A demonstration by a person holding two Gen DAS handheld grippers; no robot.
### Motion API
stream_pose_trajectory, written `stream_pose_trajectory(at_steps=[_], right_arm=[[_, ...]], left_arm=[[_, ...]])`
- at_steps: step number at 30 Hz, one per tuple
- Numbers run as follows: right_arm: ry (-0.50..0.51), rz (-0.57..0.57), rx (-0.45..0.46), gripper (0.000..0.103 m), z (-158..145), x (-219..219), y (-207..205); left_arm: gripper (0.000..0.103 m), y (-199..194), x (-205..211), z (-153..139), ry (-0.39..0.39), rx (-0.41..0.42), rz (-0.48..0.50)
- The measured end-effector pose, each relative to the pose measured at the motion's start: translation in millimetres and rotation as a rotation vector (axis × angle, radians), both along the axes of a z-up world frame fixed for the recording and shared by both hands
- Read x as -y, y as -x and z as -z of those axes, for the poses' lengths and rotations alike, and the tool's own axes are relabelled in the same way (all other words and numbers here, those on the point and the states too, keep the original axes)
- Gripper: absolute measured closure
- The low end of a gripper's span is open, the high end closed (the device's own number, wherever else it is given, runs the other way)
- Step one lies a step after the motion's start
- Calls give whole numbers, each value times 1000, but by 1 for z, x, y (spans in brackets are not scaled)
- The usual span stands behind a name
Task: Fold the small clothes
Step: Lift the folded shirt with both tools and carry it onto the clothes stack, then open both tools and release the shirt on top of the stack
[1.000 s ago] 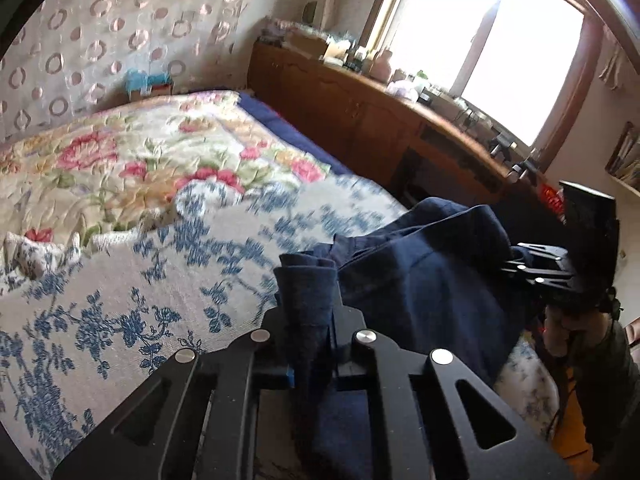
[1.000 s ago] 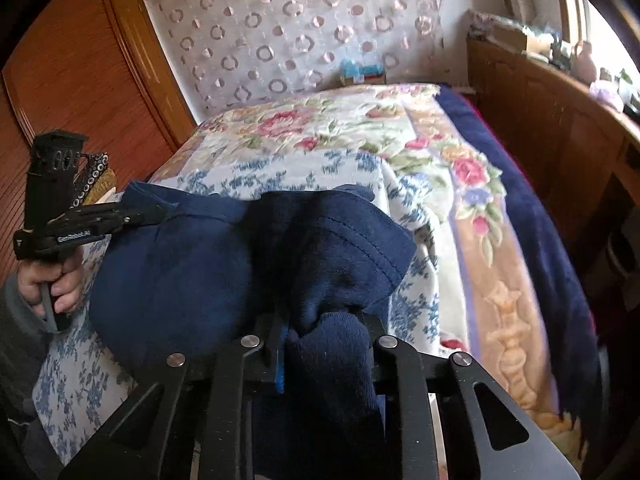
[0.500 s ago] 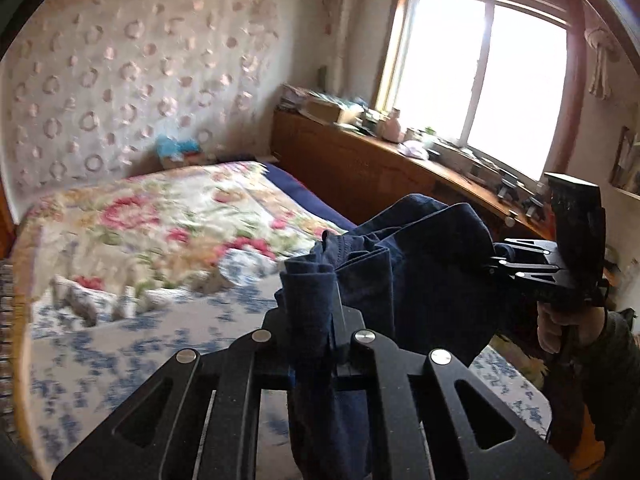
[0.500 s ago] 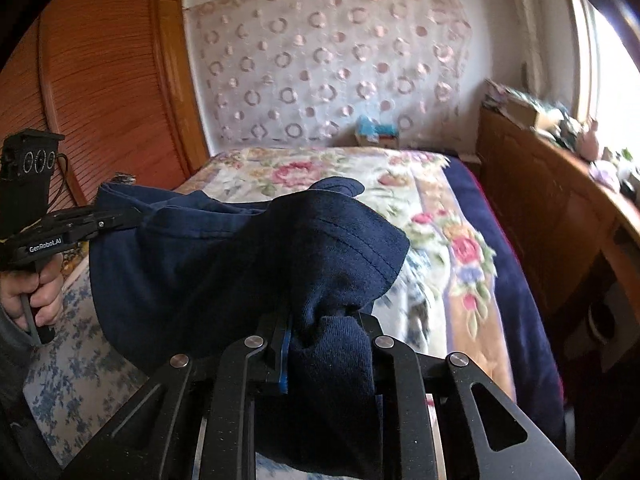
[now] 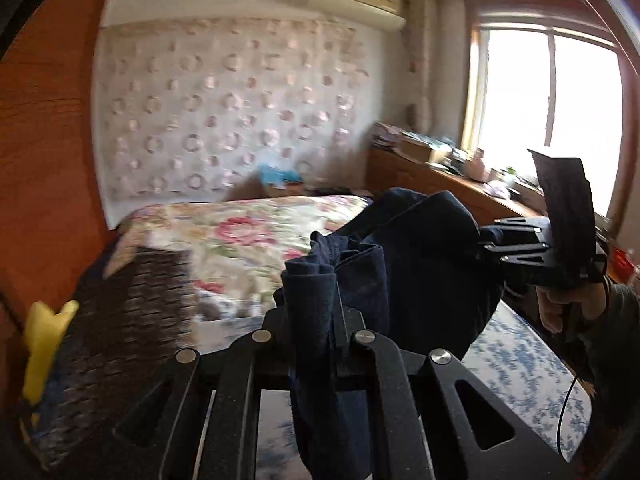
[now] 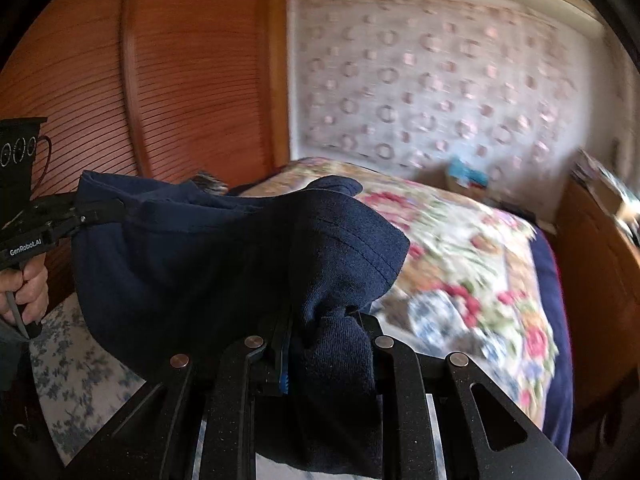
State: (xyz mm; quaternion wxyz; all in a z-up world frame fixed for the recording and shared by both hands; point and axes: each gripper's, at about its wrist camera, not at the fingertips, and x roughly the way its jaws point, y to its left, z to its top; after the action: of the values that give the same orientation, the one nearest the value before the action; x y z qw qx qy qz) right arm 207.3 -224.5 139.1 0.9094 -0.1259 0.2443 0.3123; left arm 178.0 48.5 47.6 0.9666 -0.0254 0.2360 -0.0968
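Both tongs clamped on the navy garment point(image 6: 192, 264): left gripper point(image 5: 320, 320) pinching one bunched edge, right gripper point(image 6: 326, 328) another. Cloth slung between them, lifted clear above the bed point(image 6: 480, 264). Best done now: draw apart until the sag goes, level both edges, then lower flat onto the bed before creasing.
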Motion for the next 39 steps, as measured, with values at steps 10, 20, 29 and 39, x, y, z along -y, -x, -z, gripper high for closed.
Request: stream_pose_trajectory(at_steps=[10,20,29,39], right_arm=[[123,-273,70,83,-33,-153,-74],[236,-423,86,82,2,-271,-153],[166,-265,10,45,20,-279,-182],[27,-135,11,39,46,-175,-97]], left_arm=[[92,44,-98,26,52,35,-304],[92,55,-148,74,86,-46,-456],[53,71,-135,77,0,-53,-454],[14,87,-95,52,-27,28,-343]])
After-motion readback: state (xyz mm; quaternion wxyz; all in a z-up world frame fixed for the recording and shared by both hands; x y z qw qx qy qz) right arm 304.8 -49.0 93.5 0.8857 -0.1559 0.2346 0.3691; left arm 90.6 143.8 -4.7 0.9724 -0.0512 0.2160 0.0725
